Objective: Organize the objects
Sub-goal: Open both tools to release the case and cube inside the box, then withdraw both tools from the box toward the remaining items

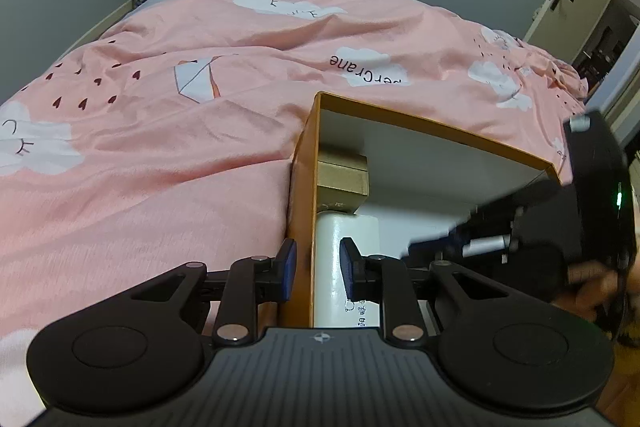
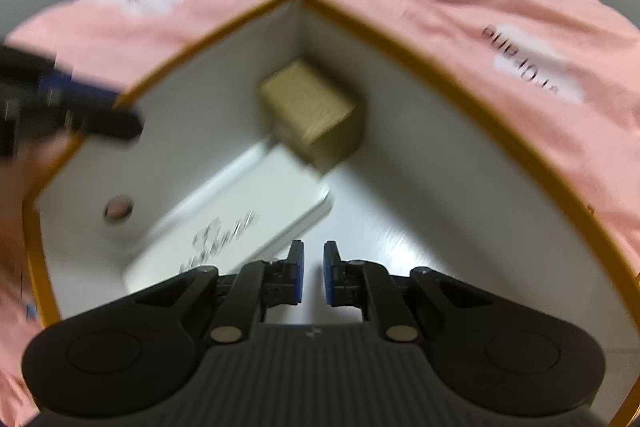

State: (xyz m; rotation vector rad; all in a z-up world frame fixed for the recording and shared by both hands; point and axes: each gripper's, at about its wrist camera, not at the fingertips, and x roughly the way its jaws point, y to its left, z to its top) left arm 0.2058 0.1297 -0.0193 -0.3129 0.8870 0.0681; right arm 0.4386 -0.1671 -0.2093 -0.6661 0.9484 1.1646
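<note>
Tongs first: my left gripper (image 1: 318, 267) straddles the near left wall of the orange box (image 1: 304, 163), one blue pad outside the wall and one inside; the pads look slightly apart from the cardboard, so I cannot tell whether they pinch it or merely bracket it. My right gripper (image 2: 313, 277) hangs above the box floor near its near right part, jaws nearly together with only a narrow slit between them and nothing held. Just ahead and to the left of those right fingertips lies the white flat box (image 2: 240, 227), its long axis running diagonally from the near left wall toward the far corner. Touching its far end sits the small brown carton (image 2: 314, 115), tucked close to that far corner. In the left wrist view the white flat box lies right along the inner face of the wall I straddle, so the left gripper is the nearer one, but it is occupied with the wall. I judge the right side of the box floor to be bare, giving room to set more things there. The box rests on the pink duvet (image 1: 160, 147), which is soft and creased; I expect the box could tip or slide if pushed against its wall.
</note>
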